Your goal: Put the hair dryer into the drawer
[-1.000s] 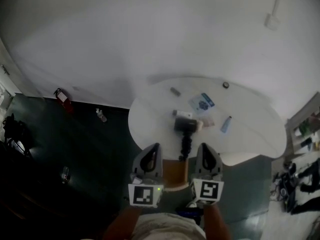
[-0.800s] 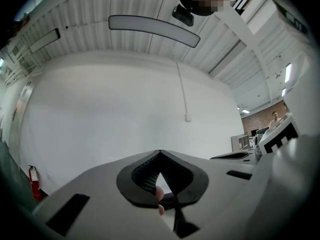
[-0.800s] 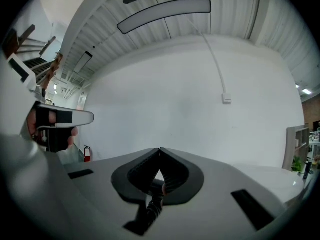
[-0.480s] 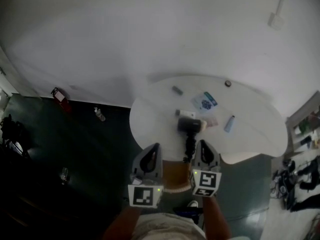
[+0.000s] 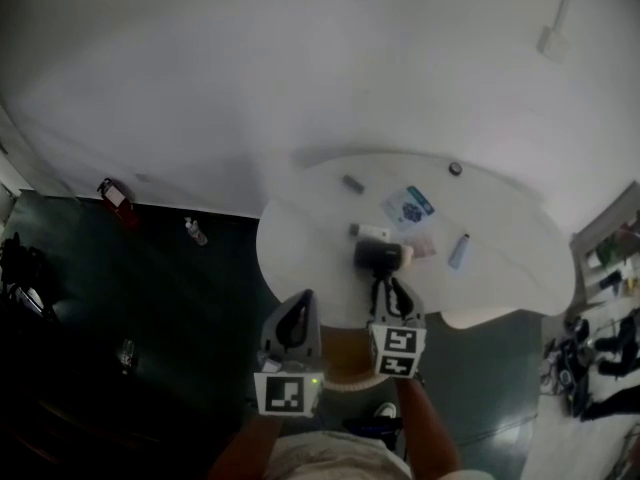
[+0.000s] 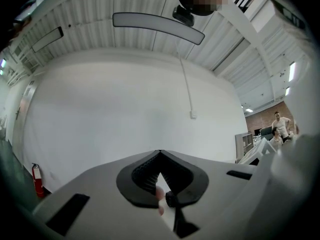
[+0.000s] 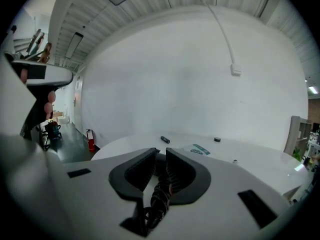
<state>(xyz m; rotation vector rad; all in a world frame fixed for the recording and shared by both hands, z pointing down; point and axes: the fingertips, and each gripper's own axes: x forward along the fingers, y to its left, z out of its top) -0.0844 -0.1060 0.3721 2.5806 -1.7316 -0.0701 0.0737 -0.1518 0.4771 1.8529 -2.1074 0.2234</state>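
Observation:
A black hair dryer (image 5: 378, 255) lies on the white round table (image 5: 500, 278) with its coiled black cord (image 5: 381, 290) trailing toward me. My right gripper (image 5: 391, 292) has come down over that cord at the table's near edge. In the right gripper view its jaws (image 7: 161, 155) have just been opening and stand a little apart, the cord (image 7: 159, 196) running up between them. My left gripper (image 5: 300, 304) hangs left of the table edge, off the dryer; in the left gripper view its tips (image 6: 159, 153) meet with nothing held.
Around the dryer lie a blue tube (image 5: 459, 249), a blue-printed packet (image 5: 407, 205), a white box (image 5: 372, 231), a dark cylinder (image 5: 351, 182) and a small round cap (image 5: 455, 169). A fire extinguisher (image 5: 115, 194) and a bottle (image 5: 194, 231) stand on the dark floor. Shelving (image 5: 610, 258) is at the right.
My right gripper has dropped and moved forward onto the dryer's cord, tilting downward, and its jaws have parted slightly. The left gripper has shifted only a little.

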